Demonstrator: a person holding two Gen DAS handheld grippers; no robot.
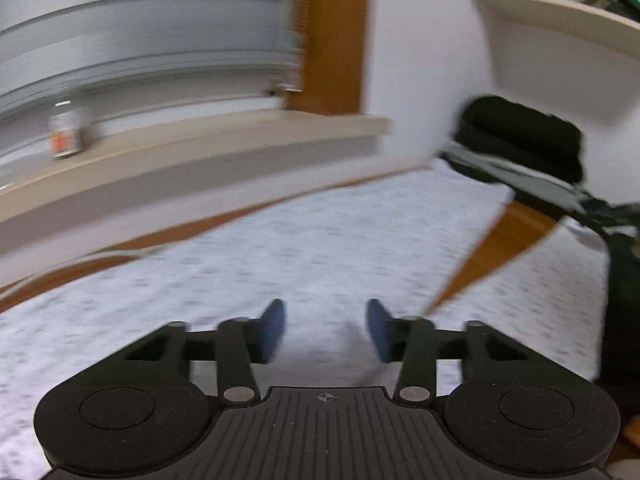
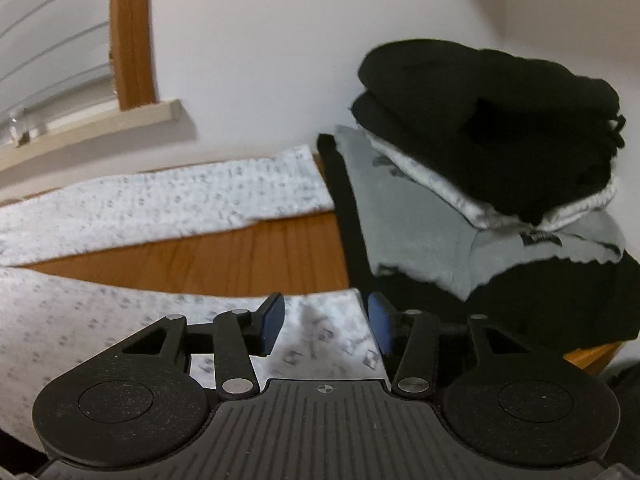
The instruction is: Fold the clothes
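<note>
A white cloth with a small grey pattern (image 1: pixel 320 240) is spread over the wooden table (image 2: pixel 240 256). In the left wrist view my left gripper (image 1: pixel 326 330) hovers over the cloth, its blue pads apart and nothing between them. In the right wrist view the cloth lies in two bands, a far one (image 2: pixel 160 200) and a near one (image 2: pixel 80 320). A corner of the near band sits under and between the parted pads of my right gripper (image 2: pixel 326 326), and the pads do not press on it. The left wrist view is blurred.
A pile of folded clothes (image 2: pixel 480 140), black on top of white, grey and black, stands at the table's right end; it also shows in the left wrist view (image 1: pixel 520 140). Behind are a white wall, a window sill (image 1: pixel 200 148) with a small bottle (image 1: pixel 64 132), and a pale shelf (image 1: pixel 560 28).
</note>
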